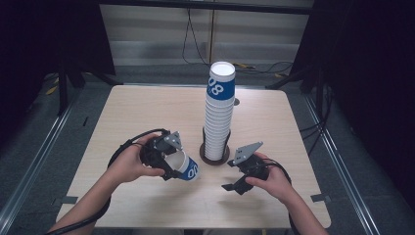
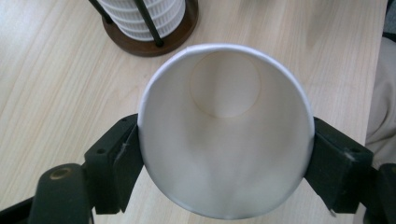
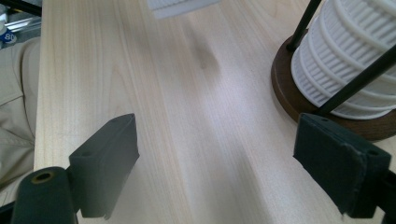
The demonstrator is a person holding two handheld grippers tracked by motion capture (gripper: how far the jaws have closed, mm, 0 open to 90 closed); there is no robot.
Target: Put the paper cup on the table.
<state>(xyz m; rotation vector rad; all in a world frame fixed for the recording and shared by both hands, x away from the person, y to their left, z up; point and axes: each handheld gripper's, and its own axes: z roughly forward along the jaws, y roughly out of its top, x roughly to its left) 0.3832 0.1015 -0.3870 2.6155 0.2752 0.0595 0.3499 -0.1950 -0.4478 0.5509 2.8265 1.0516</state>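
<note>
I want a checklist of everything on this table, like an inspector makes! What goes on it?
Surface: light wooden table, bare around the work.
Job's things: one paper cup gripped at its rim, its open mouth facing the left gripper view's camera; tall stack of cups standing upright in a round brown holder.
Clutter: nothing seen.
Grippers: left tongs shut on the paper cup; right tongs open, holding nothing, beside the holder.
Cables: black cable looping from the left tongs; more cables on the floor behind the table.
Surroundings: dark curtains at both sides, grey floor.
</note>
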